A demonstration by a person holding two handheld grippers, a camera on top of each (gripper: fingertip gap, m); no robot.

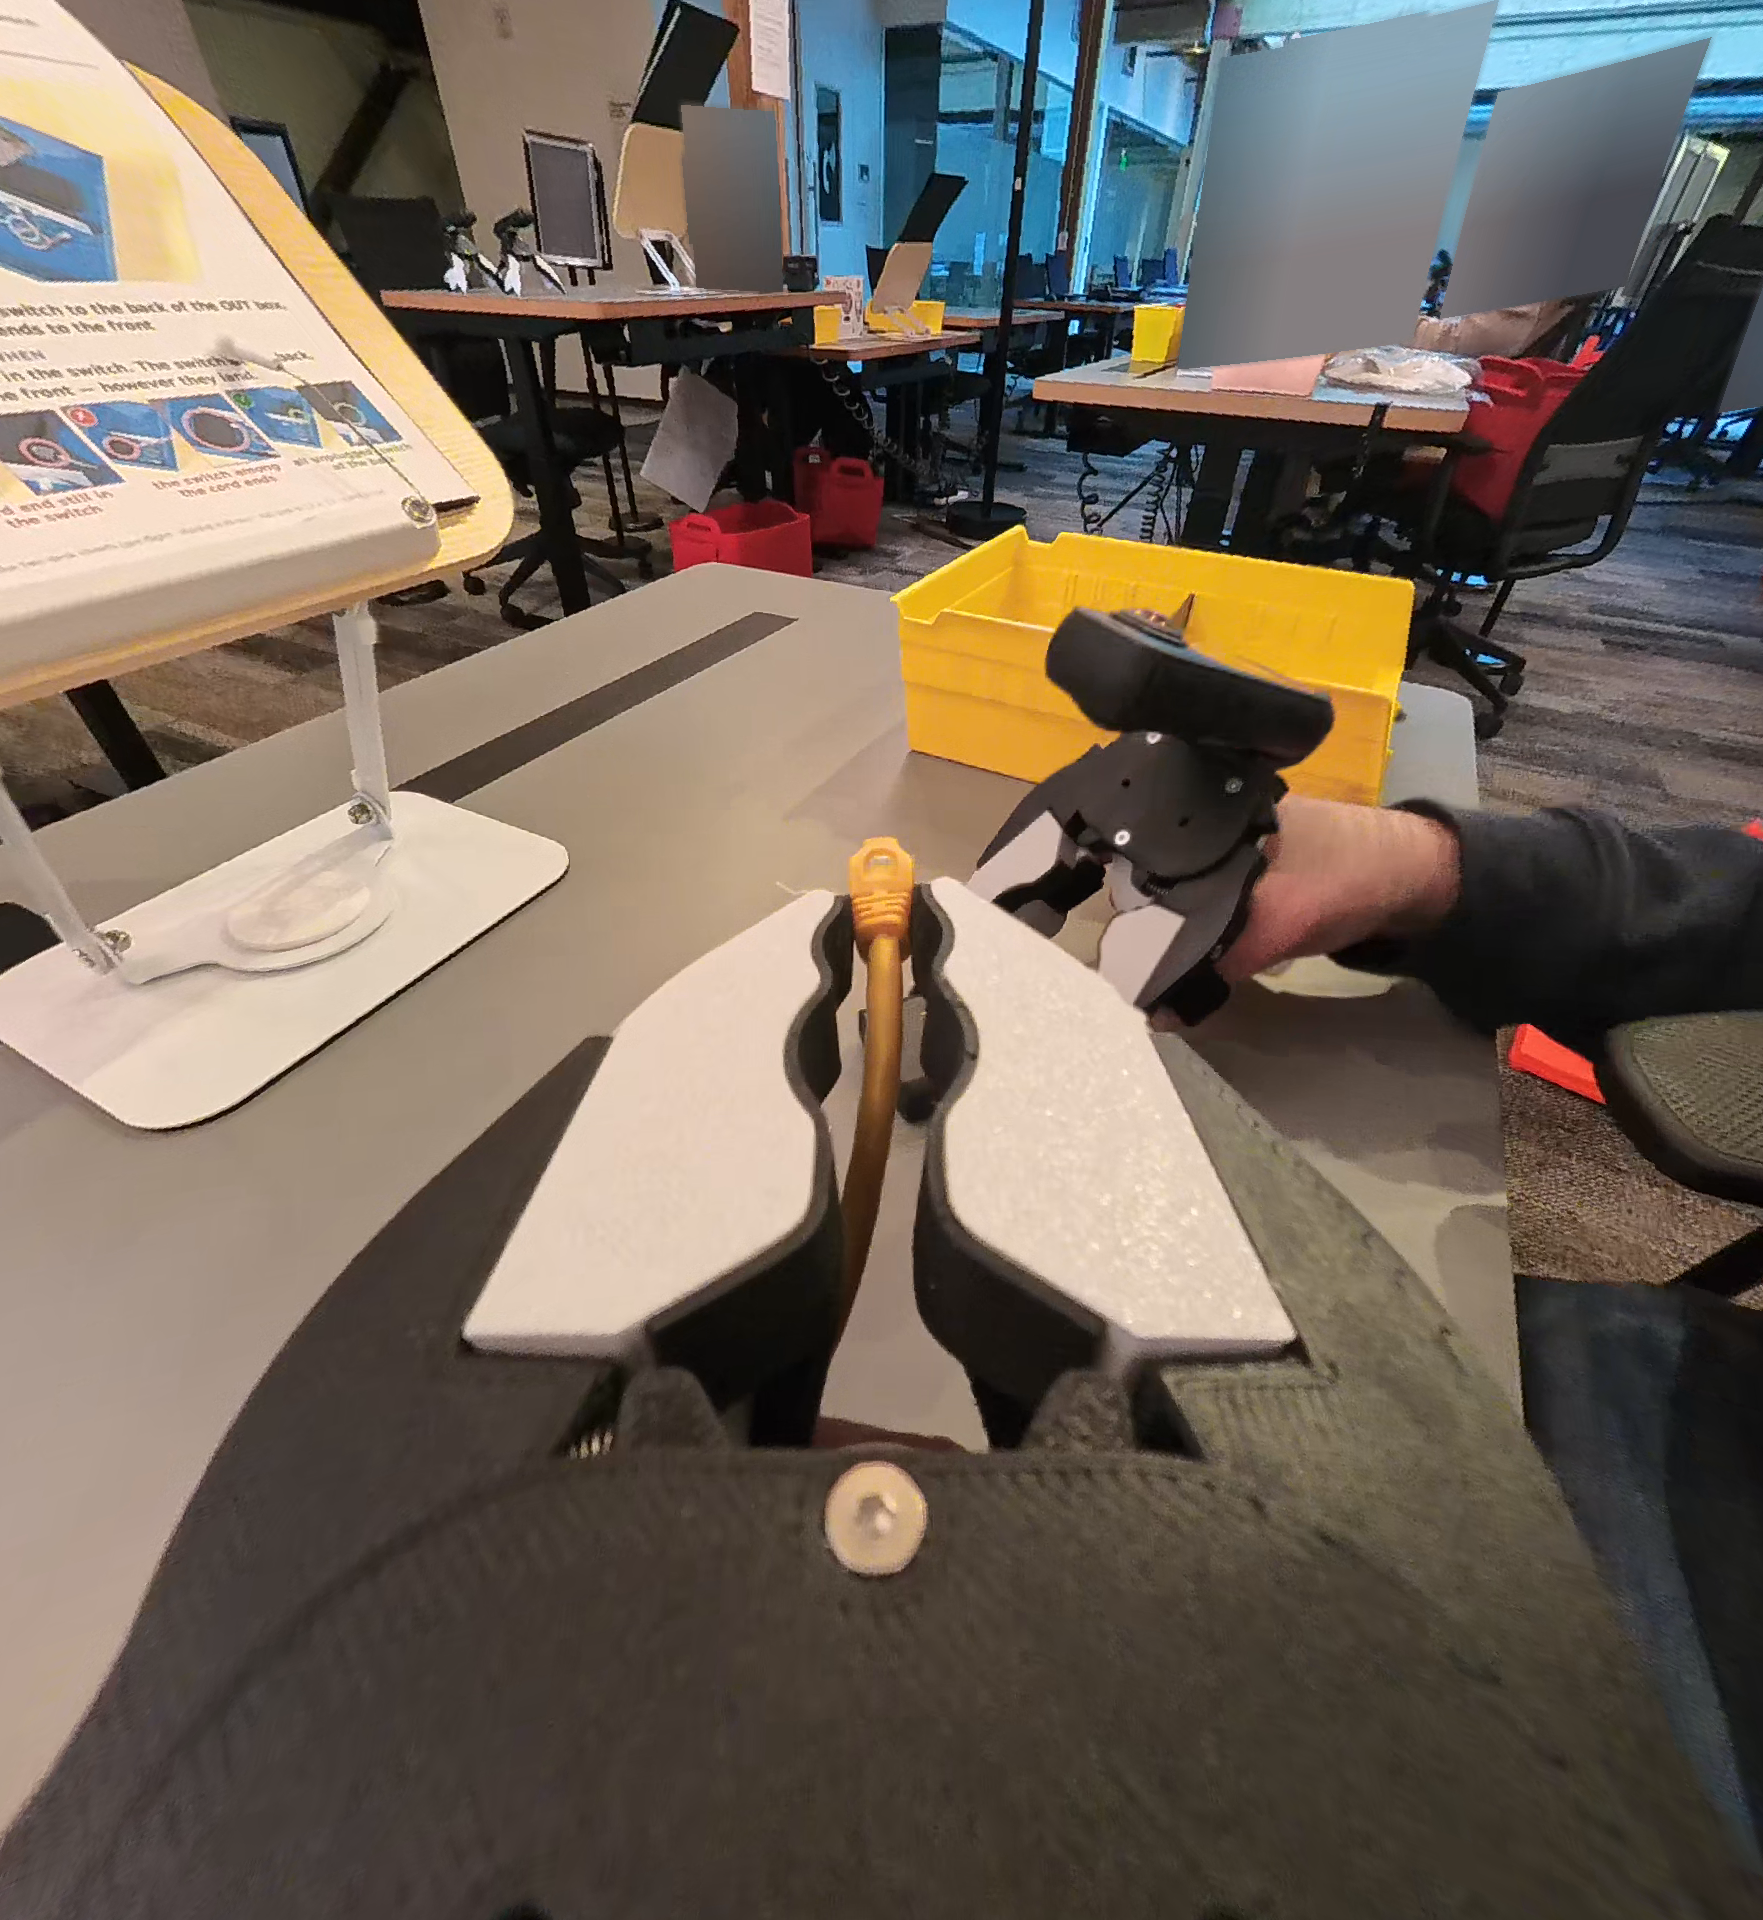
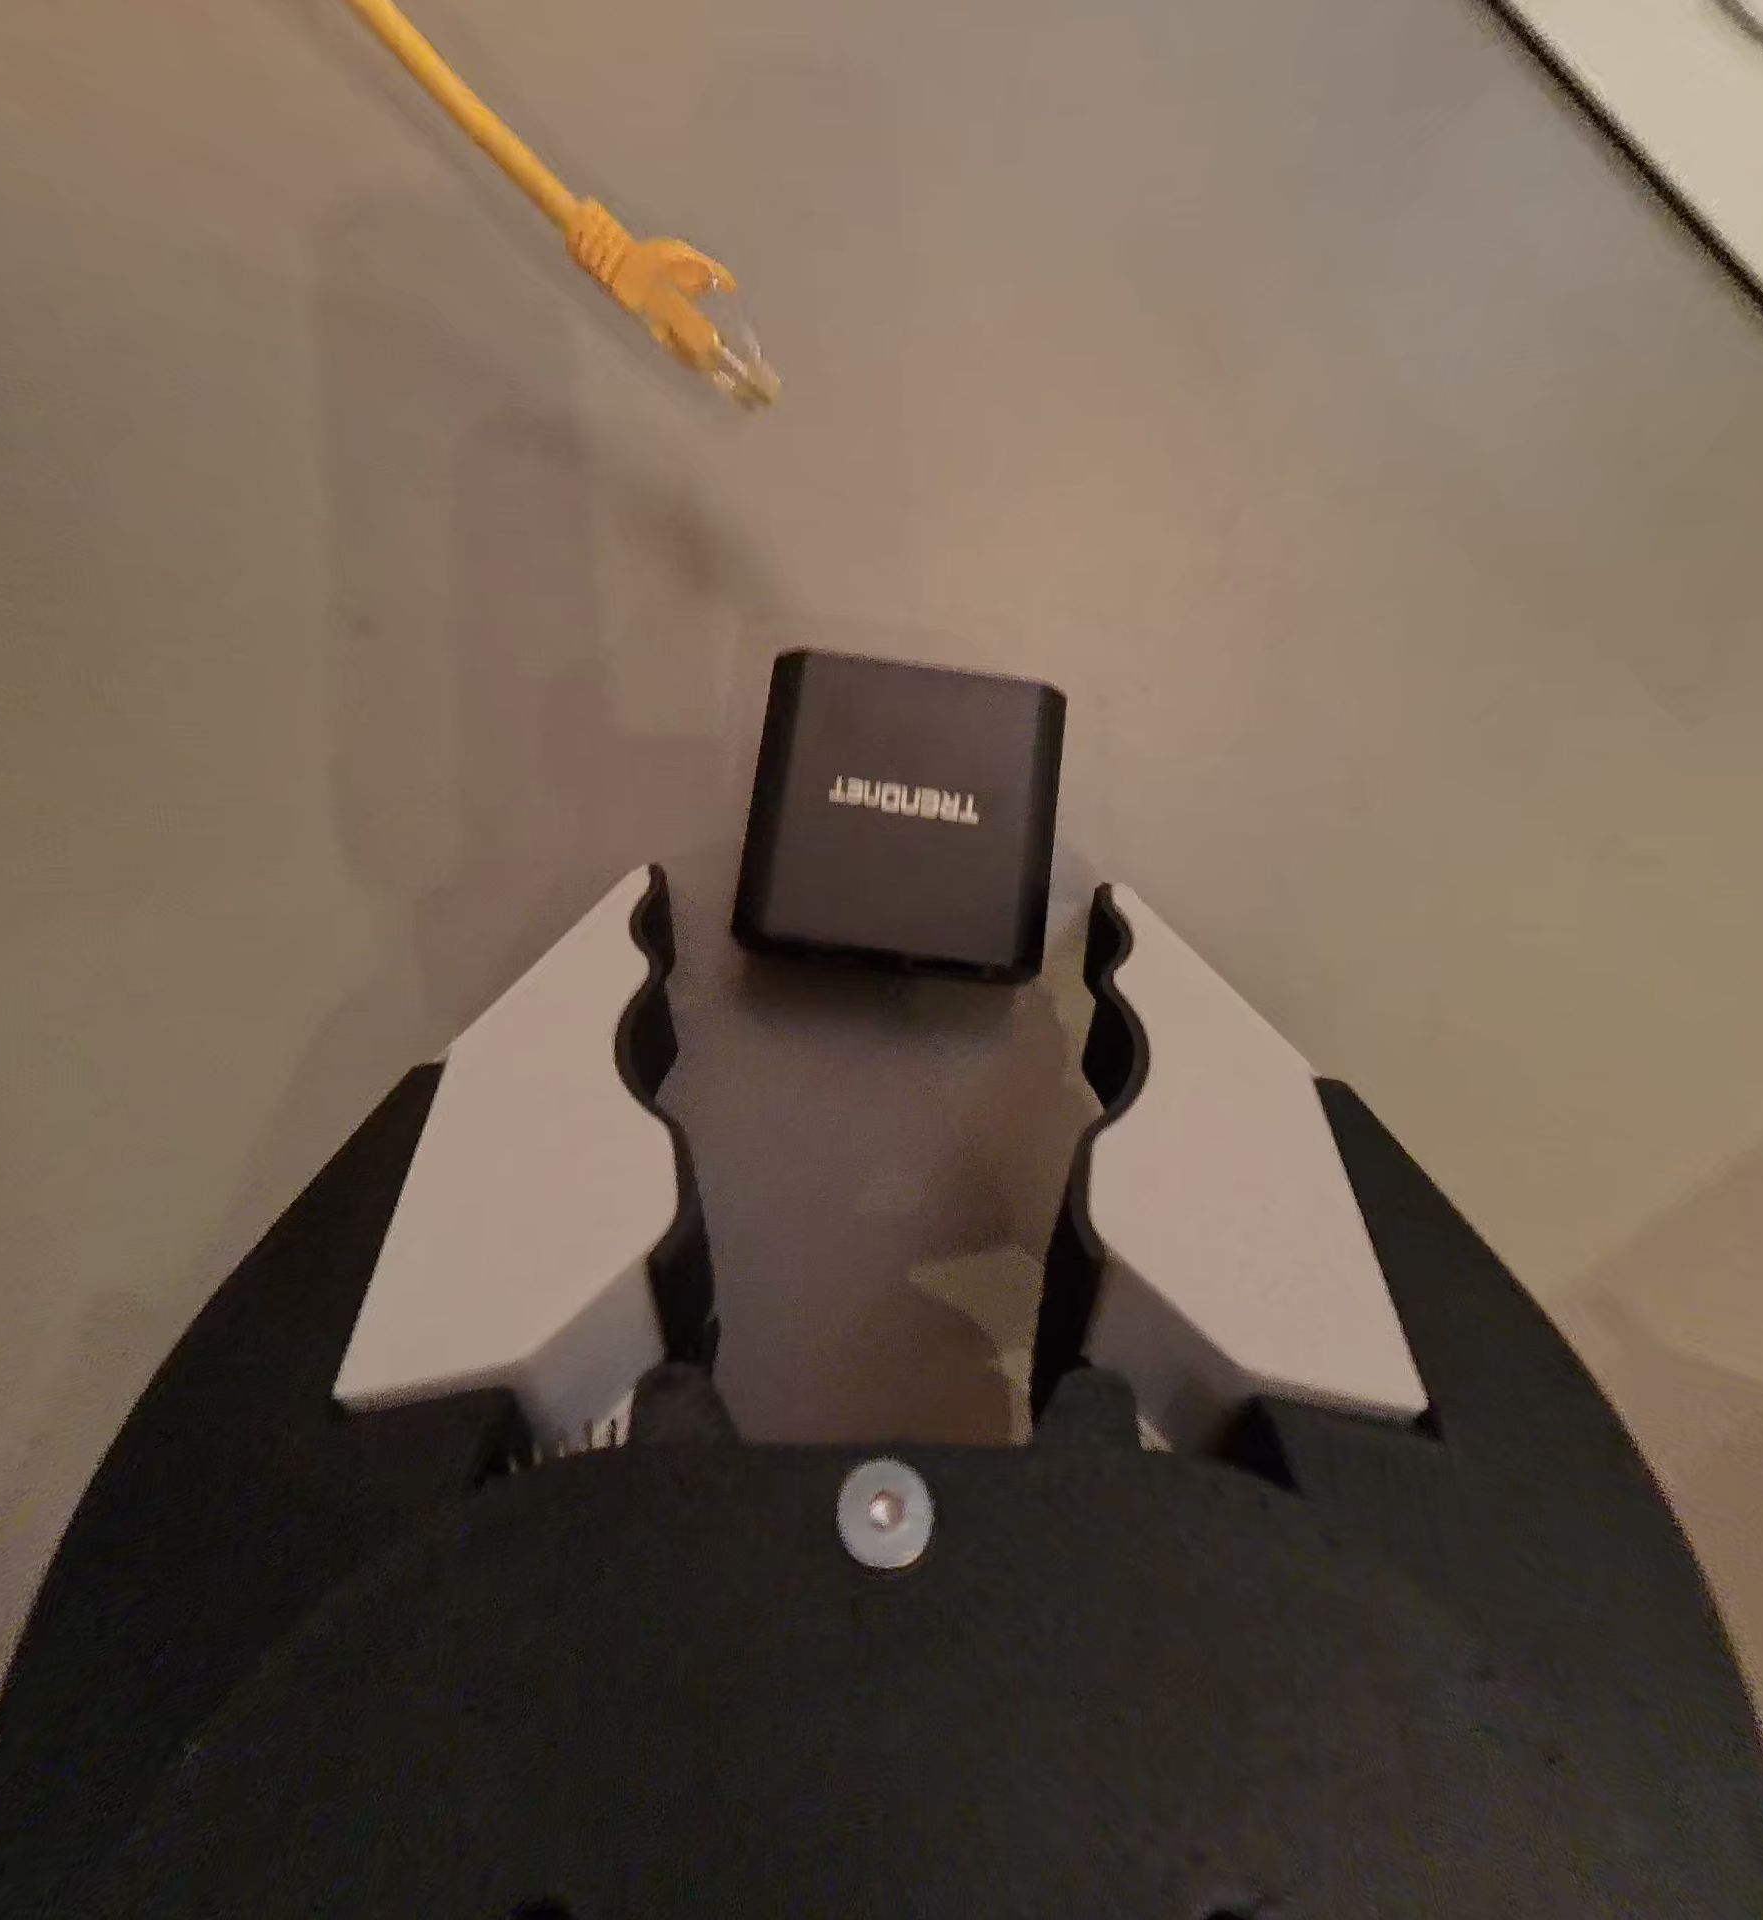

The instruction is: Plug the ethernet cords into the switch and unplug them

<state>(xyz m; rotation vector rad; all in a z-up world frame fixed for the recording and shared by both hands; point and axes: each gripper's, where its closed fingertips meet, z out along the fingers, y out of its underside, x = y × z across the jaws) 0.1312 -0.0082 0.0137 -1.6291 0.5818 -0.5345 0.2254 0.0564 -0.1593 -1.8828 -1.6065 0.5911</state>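
Observation:
My left gripper (image 1: pixel 877 904) is shut on an orange ethernet cord (image 1: pixel 875 1101). The cord's plug (image 1: pixel 879 868) sticks out past the fingertips, above the grey table (image 1: pixel 648 727). My right gripper (image 2: pixel 879 891) is open and empty, pointing down at a small black switch (image 2: pixel 903 810) that lies flat on the table just beyond and between its fingertips. An orange cord plug (image 2: pixel 711 322) shows at the upper left of the right wrist view, apart from the switch. The right gripper also shows in the left wrist view (image 1: pixel 1059 914), held by a hand (image 1: pixel 1344 894).
A yellow bin (image 1: pixel 1157 644) stands at the table's far right edge. An instruction board (image 1: pixel 129 312) on a white stand base (image 1: pixel 274 935) takes up the left side; the base's corner shows in the right wrist view (image 2: pixel 1687 135). A mesh chair (image 1: pixel 1729 1101) is at the right. The tips of one gripper are about 20 cm away from the tips of the other.

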